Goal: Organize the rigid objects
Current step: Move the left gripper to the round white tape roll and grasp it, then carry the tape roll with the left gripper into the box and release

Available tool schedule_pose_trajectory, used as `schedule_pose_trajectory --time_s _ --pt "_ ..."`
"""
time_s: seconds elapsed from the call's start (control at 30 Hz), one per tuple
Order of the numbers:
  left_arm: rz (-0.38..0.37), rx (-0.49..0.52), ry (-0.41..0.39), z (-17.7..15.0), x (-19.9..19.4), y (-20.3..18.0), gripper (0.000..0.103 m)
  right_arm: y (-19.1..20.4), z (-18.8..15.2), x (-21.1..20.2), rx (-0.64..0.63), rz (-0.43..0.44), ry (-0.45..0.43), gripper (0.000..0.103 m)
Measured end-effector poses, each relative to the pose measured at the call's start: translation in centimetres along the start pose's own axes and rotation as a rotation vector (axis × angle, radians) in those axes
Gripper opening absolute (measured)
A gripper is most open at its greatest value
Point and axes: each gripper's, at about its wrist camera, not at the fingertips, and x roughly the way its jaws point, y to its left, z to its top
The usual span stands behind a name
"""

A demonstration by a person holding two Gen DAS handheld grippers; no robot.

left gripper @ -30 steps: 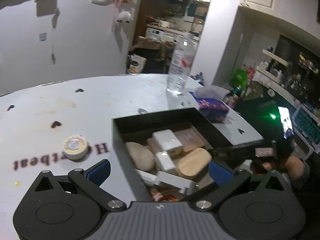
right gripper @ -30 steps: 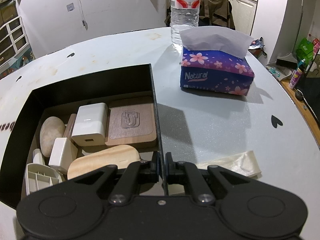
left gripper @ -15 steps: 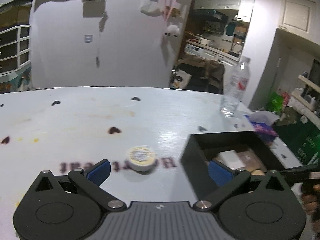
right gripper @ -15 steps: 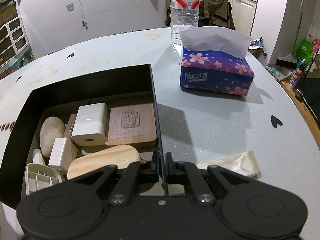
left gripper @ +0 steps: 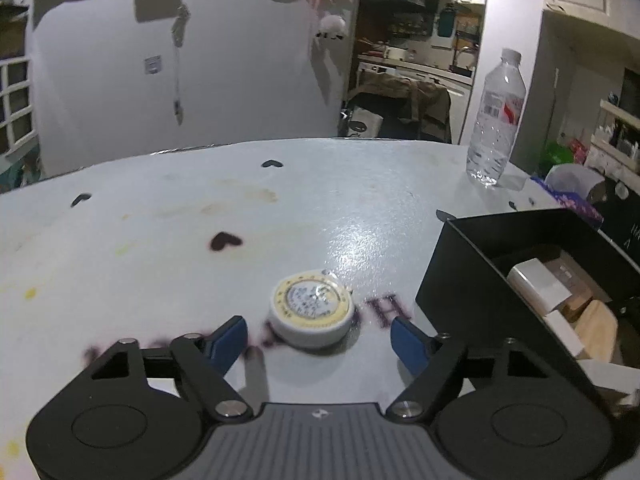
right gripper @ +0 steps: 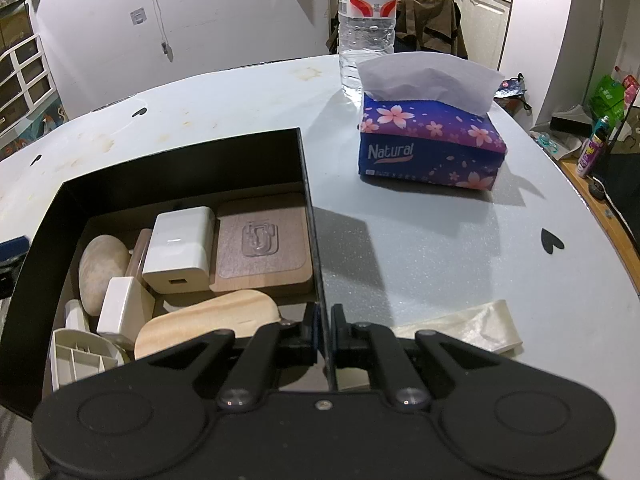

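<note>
A round white tin with a yellow-rimmed label (left gripper: 312, 312) lies on the white table. My left gripper (left gripper: 320, 338) is open, its blue pads either side of the tin's near edge, not touching it. A black open box (right gripper: 184, 168) holds a white charger (right gripper: 180, 250), a brown wooden coaster (right gripper: 262, 248), a pale stone (right gripper: 102, 272), a light wooden piece (right gripper: 208, 328) and white plastic parts. The box also shows at the right of the left wrist view (left gripper: 460, 276). My right gripper (right gripper: 325, 334) is shut on the box's right wall.
A blue floral tissue pack (right gripper: 432, 152) and a water bottle (right gripper: 366, 20) stand behind the box on the right. A cream strip (right gripper: 472, 328) lies near my right gripper. The table (left gripper: 160, 240) has black heart marks and stains.
My left gripper swung left from over the box and came down around the round tin. The right gripper and the box have not moved.
</note>
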Motion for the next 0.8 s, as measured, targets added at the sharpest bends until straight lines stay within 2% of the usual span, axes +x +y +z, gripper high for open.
schedule_pose_trajectory --time_s 0.13,0.3,0.5,0.63,0.8 --pt "0.021 0.023 -0.003 0.4 1.4 -0.3 0.072 -0.1 0.0 0.0 0.003 0.001 0.000 0.006" --pt "0.050 0.047 -0.008 0.4 1.8 -0.4 0.053 -0.1 0.0 0.0 0.003 0.001 0.000 0.006" --pt "0.064 0.009 -0.015 0.5 0.9 0.1 0.053 -0.1 0.0 0.0 0.003 0.002 0.001 0.006" --pt "0.032 -0.024 -0.058 1.6 -2.0 -0.1 0.053 0.0 -0.1 0.0 -0.002 0.001 0.001 0.006" --pt "-0.094 0.025 -0.098 3.4 -6.1 -3.0 0.053 0.0 -0.1 0.1 -0.004 0.001 0.001 0.006"
